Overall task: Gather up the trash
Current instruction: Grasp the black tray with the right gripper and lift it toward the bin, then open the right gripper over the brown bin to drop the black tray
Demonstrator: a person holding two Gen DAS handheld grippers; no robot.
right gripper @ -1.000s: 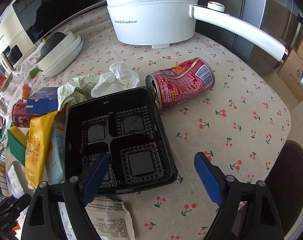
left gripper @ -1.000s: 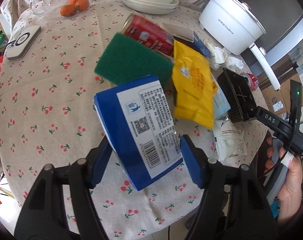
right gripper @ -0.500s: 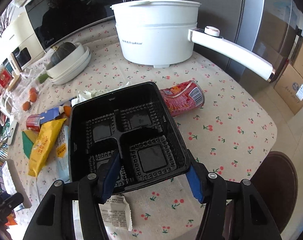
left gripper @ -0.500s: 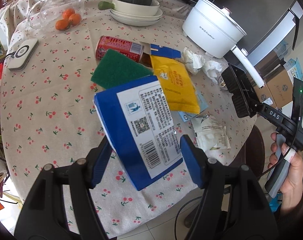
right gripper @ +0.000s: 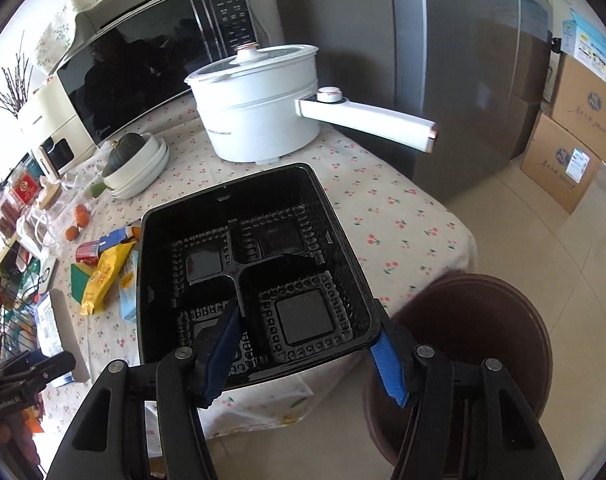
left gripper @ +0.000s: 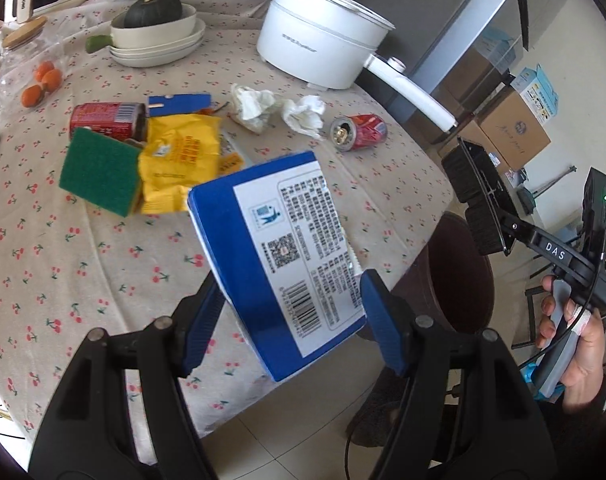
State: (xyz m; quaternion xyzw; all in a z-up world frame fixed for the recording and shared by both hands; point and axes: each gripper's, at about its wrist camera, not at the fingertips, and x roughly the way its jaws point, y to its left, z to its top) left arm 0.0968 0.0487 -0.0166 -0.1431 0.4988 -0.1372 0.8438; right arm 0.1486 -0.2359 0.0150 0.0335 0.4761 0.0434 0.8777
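In my left gripper (left gripper: 293, 316) the blue pads are clamped on the sides of a blue carton (left gripper: 279, 256), held off the table's near edge with its label and barcode facing me; it looks light and hollow, likely to crush under a hard squeeze, so a grip across the flat sides seems right. My right gripper (right gripper: 307, 354) has closed on the near rim of a black plastic tray (right gripper: 255, 264), one pad inside and one outside the wall; thin moulded plastic, I judge it light, flexible and slick. Beyond, on the cherry-print tablecloth (left gripper: 83, 260), trash remains: a green sponge (left gripper: 99, 172), yellow packet (left gripper: 179, 156), two red cans, crumpled tissues (left gripper: 251, 106). Only the left view shows my hand (left gripper: 575, 344) on the right tool; only the right view shows the microwave (right gripper: 143, 68).
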